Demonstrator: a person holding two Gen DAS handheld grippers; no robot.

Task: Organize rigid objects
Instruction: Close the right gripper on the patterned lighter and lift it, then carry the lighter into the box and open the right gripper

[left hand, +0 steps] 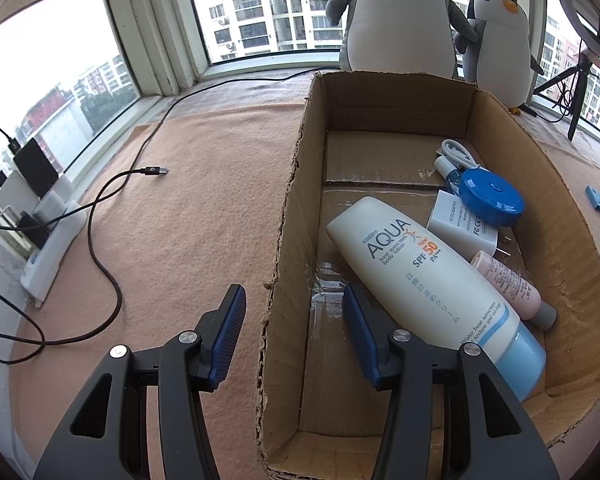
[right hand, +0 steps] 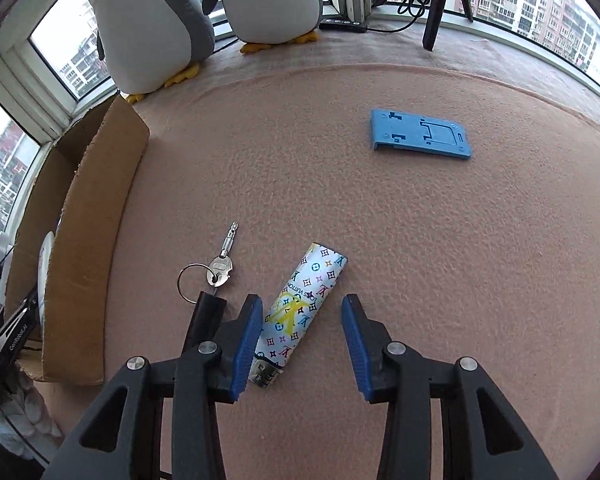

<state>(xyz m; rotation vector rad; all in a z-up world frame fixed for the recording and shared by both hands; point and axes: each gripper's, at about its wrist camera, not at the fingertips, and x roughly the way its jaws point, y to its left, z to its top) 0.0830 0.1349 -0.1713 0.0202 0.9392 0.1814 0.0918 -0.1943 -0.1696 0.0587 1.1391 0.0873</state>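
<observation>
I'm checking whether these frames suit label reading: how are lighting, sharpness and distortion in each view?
Left wrist view: bright windows wash out the sky, yet the sunscreen bottle print stays sharp; the cardboard box walls bow from fisheye.
Right wrist view: soft even daylight, faint shadows, crisp lighter pattern; corners vignette dark.
</observation>
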